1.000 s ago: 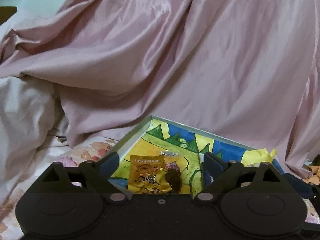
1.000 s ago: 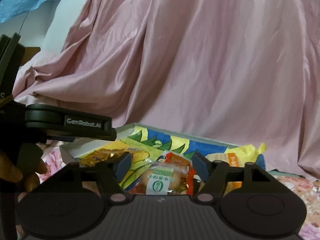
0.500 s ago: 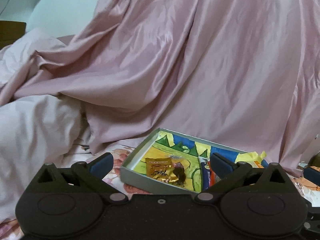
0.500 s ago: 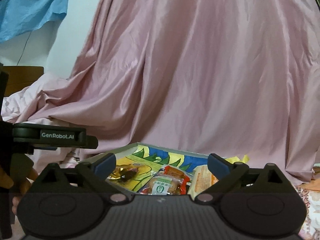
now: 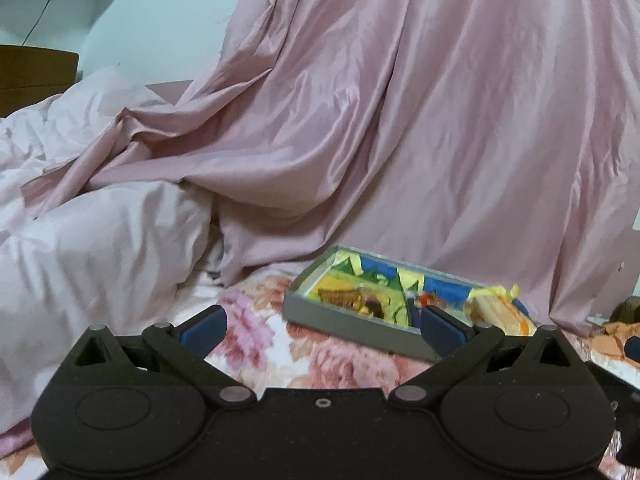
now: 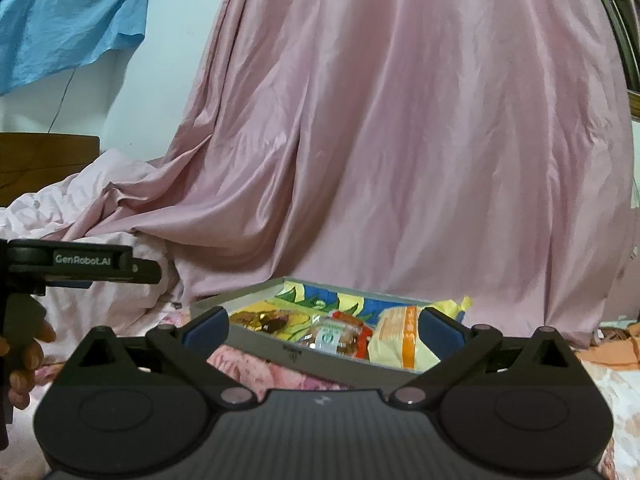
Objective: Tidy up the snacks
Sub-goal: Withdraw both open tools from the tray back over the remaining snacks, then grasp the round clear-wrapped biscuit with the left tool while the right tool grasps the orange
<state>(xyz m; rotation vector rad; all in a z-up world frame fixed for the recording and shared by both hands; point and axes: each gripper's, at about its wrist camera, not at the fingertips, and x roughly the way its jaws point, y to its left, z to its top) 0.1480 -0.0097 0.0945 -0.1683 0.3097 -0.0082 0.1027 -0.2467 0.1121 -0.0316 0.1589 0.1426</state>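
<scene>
Snacks (image 6: 336, 336) are lying inside a shallow grey tray (image 6: 320, 364) on the flowered bedspread (image 5: 320, 356), as the left gripper (image 5: 322, 326) and right gripper (image 6: 324, 326) are hovering near it, jaws spread wide and empty. Risk: on soft bedding, a nudge could be tipping the tray.

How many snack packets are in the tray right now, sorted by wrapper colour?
Seen in the tray from the right wrist view:
Gold wrapper: 1
Clear with red ends and a green label: 1
Pale yellow with an orange stripe: 1
Total: 3. Anything lying behind these packets is hidden.
</scene>
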